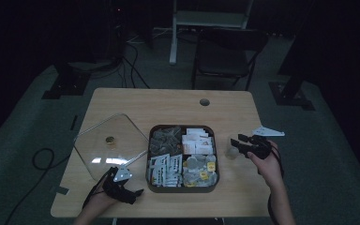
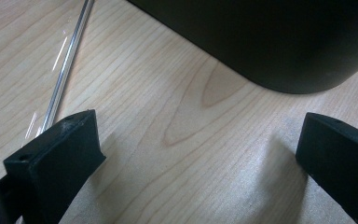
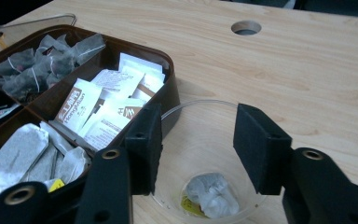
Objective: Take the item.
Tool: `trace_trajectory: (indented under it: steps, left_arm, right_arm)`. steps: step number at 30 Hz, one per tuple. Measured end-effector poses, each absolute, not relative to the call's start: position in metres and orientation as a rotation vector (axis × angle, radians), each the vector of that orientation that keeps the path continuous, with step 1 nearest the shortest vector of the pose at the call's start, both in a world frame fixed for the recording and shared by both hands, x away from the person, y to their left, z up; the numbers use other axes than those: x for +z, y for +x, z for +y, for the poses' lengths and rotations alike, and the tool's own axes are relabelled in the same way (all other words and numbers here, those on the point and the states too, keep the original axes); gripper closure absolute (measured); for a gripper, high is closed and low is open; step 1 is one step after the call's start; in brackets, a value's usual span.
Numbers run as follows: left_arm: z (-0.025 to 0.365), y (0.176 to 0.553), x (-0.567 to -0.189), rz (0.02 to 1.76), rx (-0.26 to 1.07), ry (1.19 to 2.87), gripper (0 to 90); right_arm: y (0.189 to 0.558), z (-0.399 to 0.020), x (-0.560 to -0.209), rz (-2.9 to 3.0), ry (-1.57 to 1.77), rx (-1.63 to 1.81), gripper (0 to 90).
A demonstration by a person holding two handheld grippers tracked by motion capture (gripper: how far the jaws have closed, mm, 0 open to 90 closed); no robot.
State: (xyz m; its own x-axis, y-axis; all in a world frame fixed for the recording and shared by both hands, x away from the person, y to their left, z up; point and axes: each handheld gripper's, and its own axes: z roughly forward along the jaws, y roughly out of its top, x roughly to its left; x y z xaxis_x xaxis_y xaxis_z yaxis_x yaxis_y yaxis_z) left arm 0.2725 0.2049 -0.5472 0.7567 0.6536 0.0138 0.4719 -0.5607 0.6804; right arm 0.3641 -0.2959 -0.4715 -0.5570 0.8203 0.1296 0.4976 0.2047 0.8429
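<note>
Sitting on a wooden table [image 1: 136,101] right now: a dark divided box [image 1: 183,187] split into four compartments, all stuffed with tea bags and sachets, white paper sachets [image 3: 103,103] showing up nice and close in the right gripper view, mesh-looking bags [image 3: 37,63] in the compartment behind them. Lying flat just beside the box on its left, a clear lid [image 1: 108,143] with a small gold knob [image 1: 109,139] on top. Hovering over a clear plastic cup [image 3: 200,140] just off the box's right side, the right gripper [image 3: 196,147], jaws standing apart with nothing pinched between the pads, straddling the cup's opening from above. Resting at the bottom of that cup, one tea bag [image 3: 213,197] with a bit of yellow tag peeking out beside it. Looking pretty faint in the high view, that cup [image 1: 232,151], sitting right at the tip of the right gripper [image 1: 238,142]. Parked near the table's front edge, between lid and box, the left gripper [image 1: 138,191], jaws spread wide over bare wood, gripping nothing, the lid's thin clear edge [image 2: 65,70] running past one jaw and the box's dark rounded corner [image 2: 279,42] looming just ahead.
</note>
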Motion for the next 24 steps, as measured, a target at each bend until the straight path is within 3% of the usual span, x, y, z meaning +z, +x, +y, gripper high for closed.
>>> trace_trajectory:
  steps: [24]
  left_arm:
    - [0.205, 0.273, -0.547, 0.837, 0.348, 2.274, 0.5]
  right_arm:
    - [0.341, -0.286, -0.459, 2.15, 1.107, 1.427, 43.5]
